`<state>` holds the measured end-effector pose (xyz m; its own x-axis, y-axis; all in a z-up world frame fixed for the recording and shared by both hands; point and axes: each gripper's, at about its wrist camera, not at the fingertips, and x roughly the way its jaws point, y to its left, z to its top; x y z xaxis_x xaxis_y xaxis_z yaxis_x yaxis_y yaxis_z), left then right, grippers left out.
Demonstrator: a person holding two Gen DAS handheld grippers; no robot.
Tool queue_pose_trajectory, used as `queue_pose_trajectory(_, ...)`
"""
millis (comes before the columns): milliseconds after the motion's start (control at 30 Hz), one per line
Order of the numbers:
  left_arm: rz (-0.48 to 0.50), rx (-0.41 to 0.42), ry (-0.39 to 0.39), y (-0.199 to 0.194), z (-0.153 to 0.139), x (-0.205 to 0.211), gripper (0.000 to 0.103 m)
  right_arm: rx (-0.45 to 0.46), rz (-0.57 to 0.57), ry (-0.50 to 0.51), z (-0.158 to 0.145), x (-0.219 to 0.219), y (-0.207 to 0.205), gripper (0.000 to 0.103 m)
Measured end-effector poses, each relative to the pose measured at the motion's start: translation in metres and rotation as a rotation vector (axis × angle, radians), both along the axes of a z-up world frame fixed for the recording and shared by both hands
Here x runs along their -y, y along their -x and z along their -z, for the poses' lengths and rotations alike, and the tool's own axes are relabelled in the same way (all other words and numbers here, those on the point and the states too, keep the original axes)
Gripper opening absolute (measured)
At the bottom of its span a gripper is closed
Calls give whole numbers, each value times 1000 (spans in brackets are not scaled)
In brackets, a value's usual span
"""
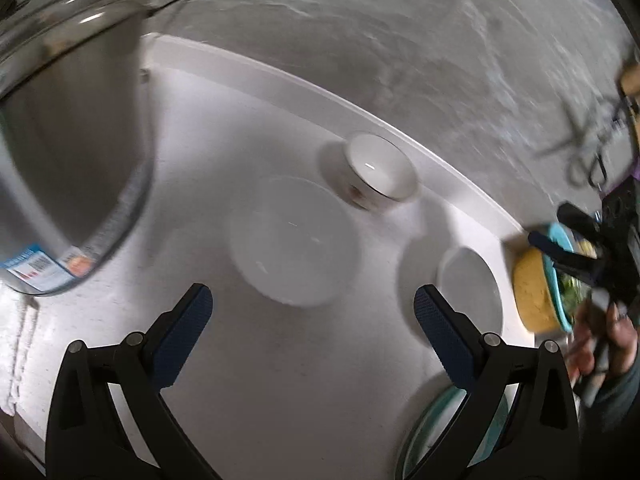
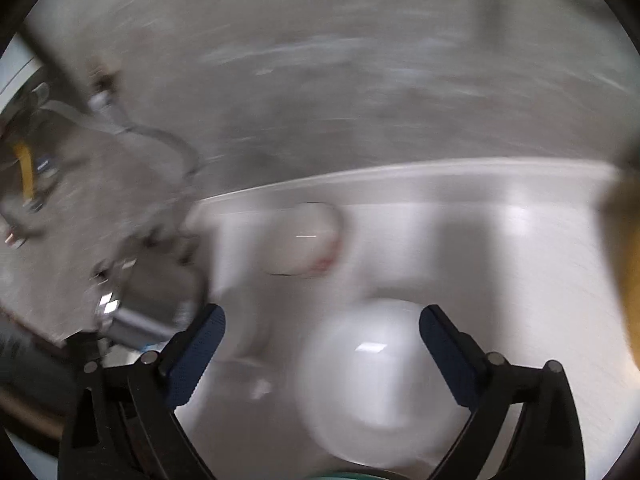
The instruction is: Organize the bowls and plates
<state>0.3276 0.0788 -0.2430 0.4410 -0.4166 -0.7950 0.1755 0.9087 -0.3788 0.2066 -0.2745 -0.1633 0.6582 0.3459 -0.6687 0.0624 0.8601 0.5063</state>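
Both views are smeared with motion blur, the right wrist one far worse: the wall is just streaks and the white bowl [image 2: 384, 392] is a soft blob. Light is flat, cool and fairly bright, and seems to come from overhead, judging by the little glints inside the gold-rimmed bowl [image 1: 380, 172]. Soft grey shadows fall beside the dishes on the white counter [image 1: 248, 380]. The big steel pot [image 1: 72, 152] shows streaky reflections. Heavy fisheye bending curves the counter's back edge, with black vignette in the corners.
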Motion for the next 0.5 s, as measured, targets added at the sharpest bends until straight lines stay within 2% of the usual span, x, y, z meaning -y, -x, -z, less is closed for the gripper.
queue_pose_trajectory(67,-29,-5,-8,-13,4,-10,102,-48,-72,-5,5,-32,-31,100)
queue_pose_trajectory(233,-39,-48,-57,-44,24,-15,102,-169,-123,11,33,-77,-82,74)
queue_pose_trajectory(400,-29,-96,-51,-68,52,-11,101,-301,-116,39,74,-98,-106,72)
queue_pose_trajectory(500,-30,-124,-63,-77,68,-8,101,-336,-118,43,91,-104,-113,66)
